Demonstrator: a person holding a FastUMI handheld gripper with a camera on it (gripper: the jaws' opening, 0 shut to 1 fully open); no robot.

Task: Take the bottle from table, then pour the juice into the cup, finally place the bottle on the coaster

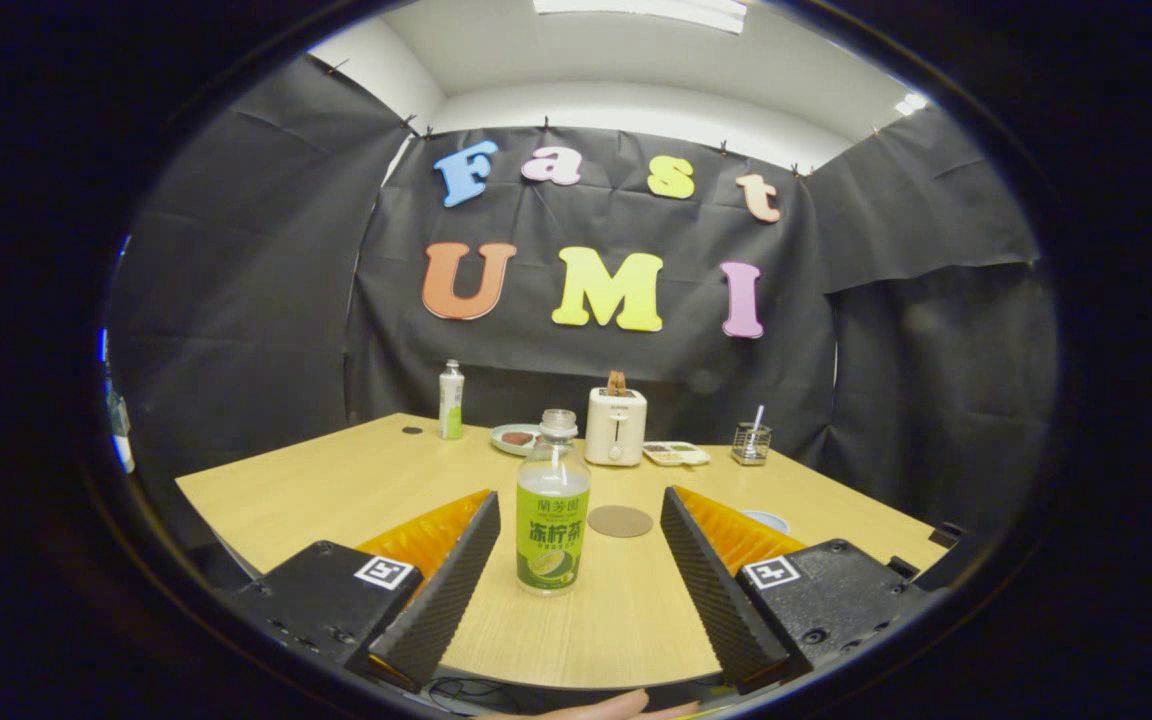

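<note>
- Ribbed pads line the inner faces of our gripper (576, 560), and its two fingers stand wide apart, pressing on nothing.
- Between those fingers, upright on the wooden table (336, 490), stands the bottle (553, 505): clear plastic, green label, pale juice up to about the shoulder. We see no cap on its neck, so we judge it open.
- Neither pad touches the bottle; it sits closer to our left finger than to the right, with table showing on both sides.
- Just beyond the bottle and a little to its right lies the round brown coaster (620, 521), flat on the table.
- Past our right finger a pale blue rim peeks out, which we take to be the cup (768, 520), though most of it is hidden.
- Further back stand a second bottle (451, 400), a plate (516, 438), a white toaster (616, 426), a small tray (677, 454) and a wire holder (752, 444).
- The step in hand, as we judge it, is the grasp. We should shift slightly left to centre the bottle, ease forward so the pads meet the labelled body rather than the neck, and close evenly.
- With the neck open, we should lift it straight and level, or juice may slop out before the cup.
</note>
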